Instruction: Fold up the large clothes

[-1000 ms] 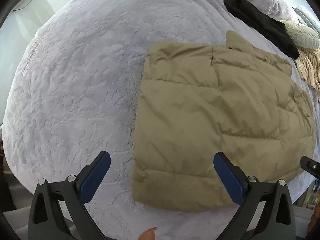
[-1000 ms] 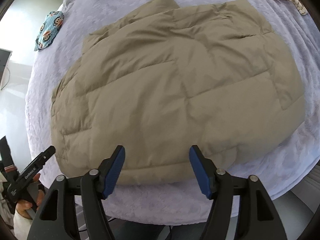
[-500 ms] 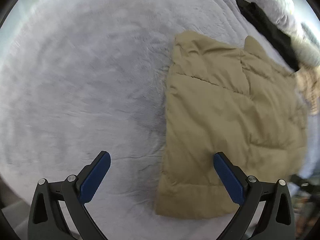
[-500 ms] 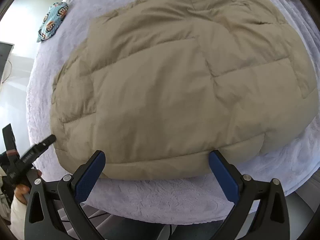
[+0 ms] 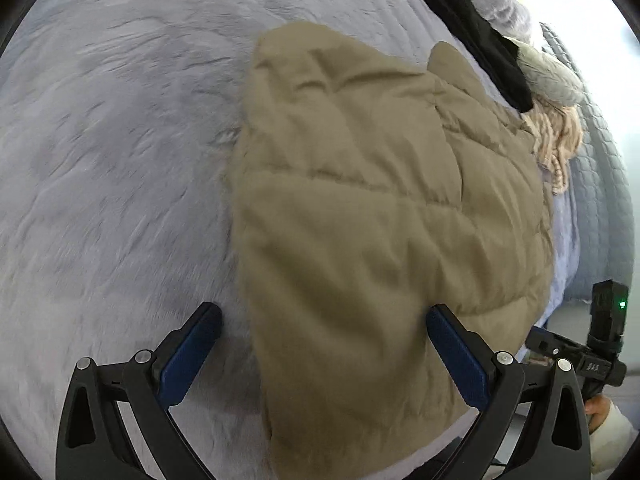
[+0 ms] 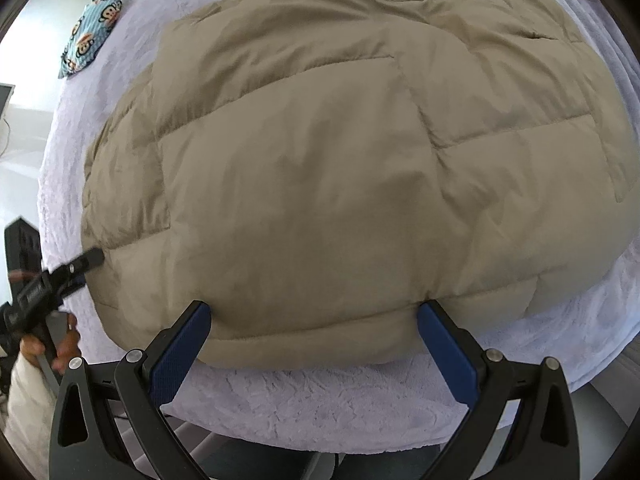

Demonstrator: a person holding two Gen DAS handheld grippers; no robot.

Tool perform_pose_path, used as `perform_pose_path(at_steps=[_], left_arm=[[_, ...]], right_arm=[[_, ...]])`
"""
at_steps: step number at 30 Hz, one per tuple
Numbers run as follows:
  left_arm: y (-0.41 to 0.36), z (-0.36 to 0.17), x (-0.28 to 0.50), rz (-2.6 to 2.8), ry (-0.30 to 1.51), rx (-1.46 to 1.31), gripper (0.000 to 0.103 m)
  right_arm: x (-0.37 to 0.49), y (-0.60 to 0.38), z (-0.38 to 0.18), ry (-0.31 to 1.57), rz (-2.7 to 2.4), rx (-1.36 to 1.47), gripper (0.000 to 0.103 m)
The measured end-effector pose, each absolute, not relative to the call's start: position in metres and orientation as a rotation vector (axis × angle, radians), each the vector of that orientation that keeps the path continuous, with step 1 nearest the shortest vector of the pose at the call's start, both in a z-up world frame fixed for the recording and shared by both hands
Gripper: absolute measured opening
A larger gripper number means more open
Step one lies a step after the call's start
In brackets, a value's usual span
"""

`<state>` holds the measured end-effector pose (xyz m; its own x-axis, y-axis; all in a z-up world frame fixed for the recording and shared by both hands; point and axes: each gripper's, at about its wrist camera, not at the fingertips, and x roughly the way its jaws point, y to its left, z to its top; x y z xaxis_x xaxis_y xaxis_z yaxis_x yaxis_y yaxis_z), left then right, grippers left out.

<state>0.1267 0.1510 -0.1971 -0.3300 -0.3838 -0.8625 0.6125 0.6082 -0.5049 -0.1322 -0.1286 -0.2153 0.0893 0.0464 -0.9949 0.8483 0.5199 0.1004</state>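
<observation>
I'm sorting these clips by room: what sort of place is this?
Most likely a bedroom: a tan quilted jacket lies on a bed's fluffy lavender blanket, with a pillow and other clothes at the far side.

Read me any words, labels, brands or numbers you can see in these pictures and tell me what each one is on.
None can be read for certain.
Right gripper, side of its body in the left wrist view: short pale print, too small and blurred to read.
Left gripper, in the right wrist view: print smeared by blur, unreadable.
Blue cloth: cartoon monkey faces only, no words.
Jacket: no label visible.

A bedroom is indicated: a bed (image 6: 320, 412) under plush lavender cover, pillows (image 5: 552, 76) at its head, clothes (image 5: 476, 44) strewn nearby.
</observation>
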Motion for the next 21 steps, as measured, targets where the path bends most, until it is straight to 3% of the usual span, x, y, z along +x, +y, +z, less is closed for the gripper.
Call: perform_pose_path(at_steps=[5, 12, 13, 14, 16, 17, 21], left_arm=[[0.126, -0.214, 0.131, -1.193, 1.725, 0.048, 0.103], [0.098, -0.233, 0.121, -1.206, 1.737, 0.113, 0.103], [0.098, -0.233, 0.117, -1.220, 1.734, 0.113, 0.097], [0.098, -0.231, 0.117, -1.248, 1.728, 0.111, 0.073], [0.098, -0.231, 0.117, -1.294, 1.758, 0.052, 0.043], [0.099, -0.230, 0.118, -1.302, 1.761, 0.025, 0.035], [0.100, -0.209, 0.114, -1.326, 1.720, 0.002, 0.027]], right_arm=[[-0.127, -0.129, -0.219, 1.380, -0.719, 0.848, 0.103], [-0.123, -0.133, -0.222, 1.398, -0.716, 0.848, 0.103], [-0.123, -0.133, -0.221, 1.400, -0.709, 0.850, 0.103], [-0.121, -0.135, -0.218, 1.397, -0.697, 0.854, 0.103], [-0.120, -0.136, -0.210, 1.381, -0.675, 0.858, 0.103], [-0.121, -0.138, -0.205, 1.364, -0.665, 0.856, 0.103], [-0.127, -0.152, -0.179, 1.248, -0.718, 0.815, 0.103]])
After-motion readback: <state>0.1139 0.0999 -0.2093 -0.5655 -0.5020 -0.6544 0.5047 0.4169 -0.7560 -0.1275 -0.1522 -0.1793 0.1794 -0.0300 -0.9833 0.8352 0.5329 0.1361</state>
